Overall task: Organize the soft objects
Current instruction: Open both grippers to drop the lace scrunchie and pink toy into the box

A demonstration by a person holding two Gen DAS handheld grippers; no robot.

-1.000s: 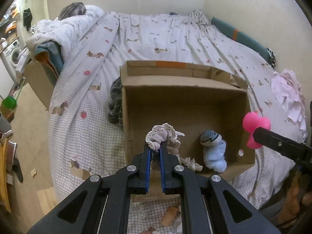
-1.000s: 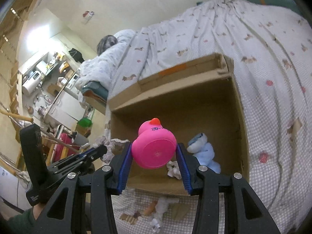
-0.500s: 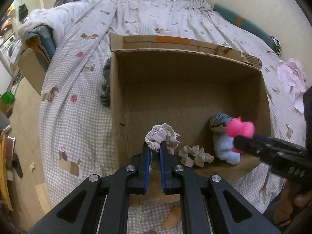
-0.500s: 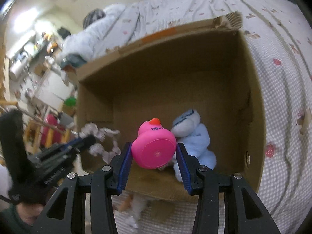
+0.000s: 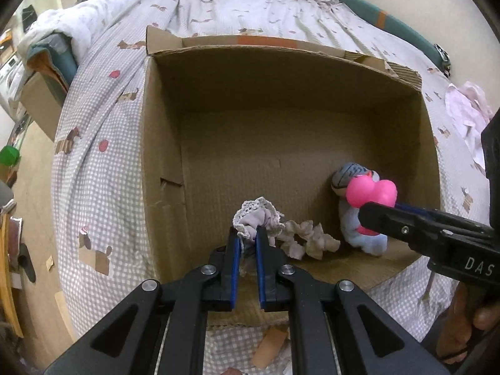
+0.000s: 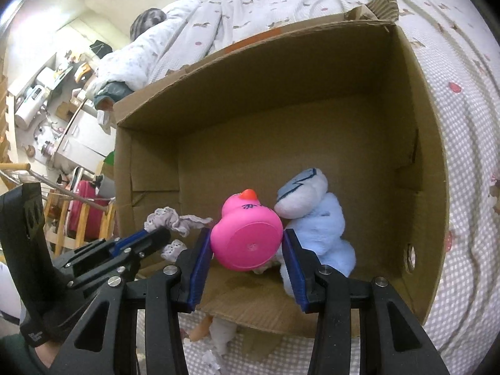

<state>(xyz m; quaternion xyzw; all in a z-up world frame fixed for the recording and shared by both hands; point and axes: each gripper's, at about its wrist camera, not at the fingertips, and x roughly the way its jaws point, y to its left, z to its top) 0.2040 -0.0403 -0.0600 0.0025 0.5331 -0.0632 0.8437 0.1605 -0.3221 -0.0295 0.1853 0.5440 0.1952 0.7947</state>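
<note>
An open cardboard box (image 5: 162, 143) (image 6: 431, 162) lies on the bed. My left gripper (image 5: 249, 234) is shut on a lilac lace-trimmed cloth (image 5: 256, 217) and holds it inside the box near the front; the cloth also shows in the right wrist view (image 6: 170, 220). My right gripper (image 6: 247, 245) is shut on a pink rubber duck (image 6: 247, 234) (image 5: 370, 192) over the box's front right. A pale blue plush toy (image 6: 315, 215) (image 5: 359, 234) and a beige scrunchie (image 5: 307, 239) lie on the box floor.
The bed has a checked lilac cover (image 5: 93, 172) with a bunched duvet (image 5: 72, 22) at the far left. A pink cloth (image 5: 468, 109) lies to the right of the box. Paper scraps (image 5: 270, 345) lie on the cover in front of the box.
Both grippers have moved forward and down into the box with their loads. The duck now hangs just beside the blue plush. The lace cloth is lower, near the scrunchie.
</note>
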